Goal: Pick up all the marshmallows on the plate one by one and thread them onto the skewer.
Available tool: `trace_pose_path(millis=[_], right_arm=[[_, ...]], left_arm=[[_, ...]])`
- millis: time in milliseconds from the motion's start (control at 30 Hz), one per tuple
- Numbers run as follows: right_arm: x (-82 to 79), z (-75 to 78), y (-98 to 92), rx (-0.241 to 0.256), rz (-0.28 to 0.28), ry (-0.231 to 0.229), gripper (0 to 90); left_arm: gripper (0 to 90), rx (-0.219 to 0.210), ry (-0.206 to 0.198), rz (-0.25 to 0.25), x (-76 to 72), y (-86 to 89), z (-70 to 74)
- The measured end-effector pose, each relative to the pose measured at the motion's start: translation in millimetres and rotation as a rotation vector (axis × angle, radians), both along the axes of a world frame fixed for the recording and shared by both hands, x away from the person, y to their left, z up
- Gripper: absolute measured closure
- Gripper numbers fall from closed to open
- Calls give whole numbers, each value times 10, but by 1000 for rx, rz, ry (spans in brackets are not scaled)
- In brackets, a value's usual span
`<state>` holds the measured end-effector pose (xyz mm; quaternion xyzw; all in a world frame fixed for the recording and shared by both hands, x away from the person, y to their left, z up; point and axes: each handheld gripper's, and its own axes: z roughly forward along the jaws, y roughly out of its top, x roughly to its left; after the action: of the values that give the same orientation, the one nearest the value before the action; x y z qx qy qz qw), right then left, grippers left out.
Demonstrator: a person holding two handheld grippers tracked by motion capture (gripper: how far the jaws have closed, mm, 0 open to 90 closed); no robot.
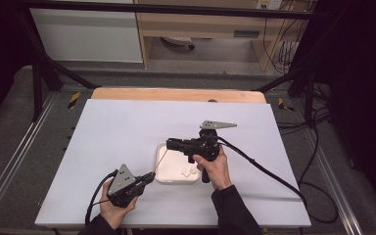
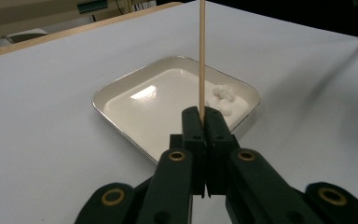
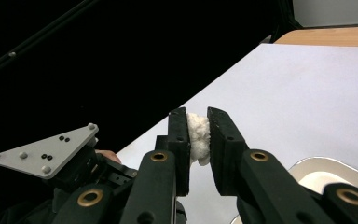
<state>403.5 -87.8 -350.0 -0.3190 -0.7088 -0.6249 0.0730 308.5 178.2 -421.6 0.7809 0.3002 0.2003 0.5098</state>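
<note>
A shallow white square tray (image 1: 168, 170) (image 2: 116, 95) lies on the white table, and a few white puffy pieces (image 1: 188, 172) (image 2: 222, 97) sit in its near right part. My left gripper (image 1: 150, 176) (image 2: 204, 115) is shut on a thin wooden skewer (image 1: 160, 159) (image 2: 201, 51), just left of the tray's near corner. The skewer slants up over the tray. My right gripper (image 1: 169, 143) (image 3: 198, 115) hovers above the tray's far left corner, pointing left, shut on one white puffy piece (image 3: 198, 136). The skewer's tip is close to that gripper's jaws.
The white sheet (image 1: 127, 127) covers a wooden table (image 1: 176, 94) inside a dark metal frame. Each gripper's cable (image 1: 264, 171) trails toward the near edge. The left gripper's grey plate (image 3: 46, 150) shows in the right gripper view. Cabinets stand beyond the table.
</note>
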Motion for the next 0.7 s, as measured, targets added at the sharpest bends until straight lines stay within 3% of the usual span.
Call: trace_pose_path(millis=[233, 700], right_arm=[[-31, -40, 34, 14, 4, -2, 809], [-115, -115, 35, 25, -2, -53, 818]], left_arm=[[892, 0, 5, 8, -5, -1, -10], [892, 4, 6, 2, -14, -4, -7]])
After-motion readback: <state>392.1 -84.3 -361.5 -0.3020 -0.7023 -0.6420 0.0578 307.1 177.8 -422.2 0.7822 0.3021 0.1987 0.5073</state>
